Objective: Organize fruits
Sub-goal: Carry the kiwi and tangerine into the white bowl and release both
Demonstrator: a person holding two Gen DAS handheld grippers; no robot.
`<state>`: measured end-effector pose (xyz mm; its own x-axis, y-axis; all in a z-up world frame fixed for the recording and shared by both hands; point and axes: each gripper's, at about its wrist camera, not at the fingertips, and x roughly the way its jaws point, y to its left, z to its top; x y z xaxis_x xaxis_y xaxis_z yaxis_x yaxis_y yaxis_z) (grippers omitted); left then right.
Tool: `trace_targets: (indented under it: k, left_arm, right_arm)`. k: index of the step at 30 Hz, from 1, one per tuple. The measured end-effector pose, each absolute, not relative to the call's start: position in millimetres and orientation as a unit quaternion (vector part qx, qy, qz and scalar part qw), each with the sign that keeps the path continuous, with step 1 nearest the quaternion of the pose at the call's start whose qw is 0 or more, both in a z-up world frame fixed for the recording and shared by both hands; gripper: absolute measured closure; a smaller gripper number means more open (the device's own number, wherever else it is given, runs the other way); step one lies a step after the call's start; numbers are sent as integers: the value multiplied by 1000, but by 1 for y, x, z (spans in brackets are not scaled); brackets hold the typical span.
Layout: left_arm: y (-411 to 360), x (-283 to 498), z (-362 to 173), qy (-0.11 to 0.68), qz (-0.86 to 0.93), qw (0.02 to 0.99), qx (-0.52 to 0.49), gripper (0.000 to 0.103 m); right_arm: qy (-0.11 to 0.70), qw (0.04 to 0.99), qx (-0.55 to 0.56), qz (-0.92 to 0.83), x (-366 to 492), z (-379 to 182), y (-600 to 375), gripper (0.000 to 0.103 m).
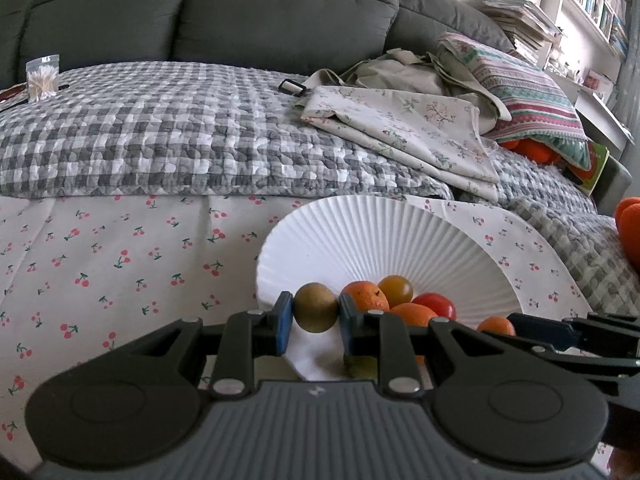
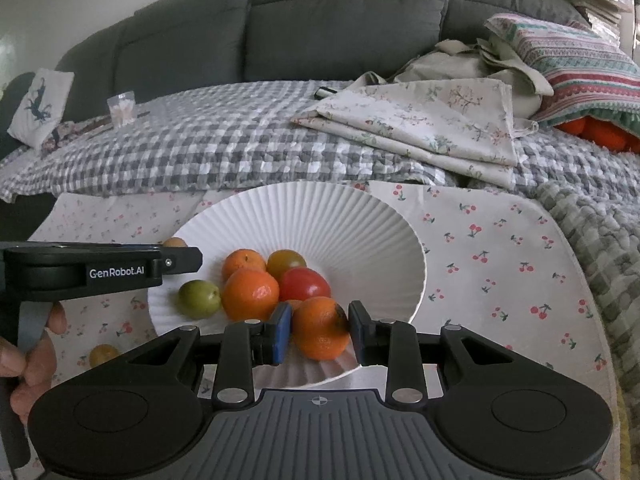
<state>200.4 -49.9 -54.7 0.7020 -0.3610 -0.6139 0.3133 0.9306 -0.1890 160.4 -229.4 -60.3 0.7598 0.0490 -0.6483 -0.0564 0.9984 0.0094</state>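
Holding 2 fruits at once, we stand over the white ribbed bowl, which we take as our landmark. Our left gripper has its jaws nearly closed on a small brownish-green round fruit, and the blue pads press it from both sides just above the near-left rim of the bowl. Our right gripper clamps a mandarin in the same narrow way, low over the near side of the bowl.

We judge that both fruits are held over the bowl because it is the collecting place: inside it already lie 2 more mandarins, a red tomato, an olive-yellow tomato and a green round fruit near its left rim. 1 small yellow fruit lies outside the bowl, to its left on the cherry-print cloth, so some work remains.

The bowl is wide and shallow with fine radial pleats and a matte surface, so round fruit should roll toward its centre. The mandarin skin is glossy and pitted, with 1 dark spot; the tomatoes are smooth. Behind the bowl lies a puckered grey checked blanket.
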Motion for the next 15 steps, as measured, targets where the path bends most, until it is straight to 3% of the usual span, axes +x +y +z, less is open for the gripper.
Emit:
trace_targets:
  k: [6,9,13,15]
  left_arm:
    - [-48,197,-49,329,-184,925,-45,50]
    - [-45,196,-47,325,-176,928,-42,48]
    - [-37,196,-45,326,-170,928,-61,48]
    - [-33,197,-44,328,-167,927,-69,48]
  right_arm:
    - [340,940,-15,27,160,-62,-227,72]
    - [338,941,-15,28,160,-63,-228,70]
    - [333,943,-1,15,159,-57,-234,57]
    - [325,945,26,14,157,-50,-242,55]
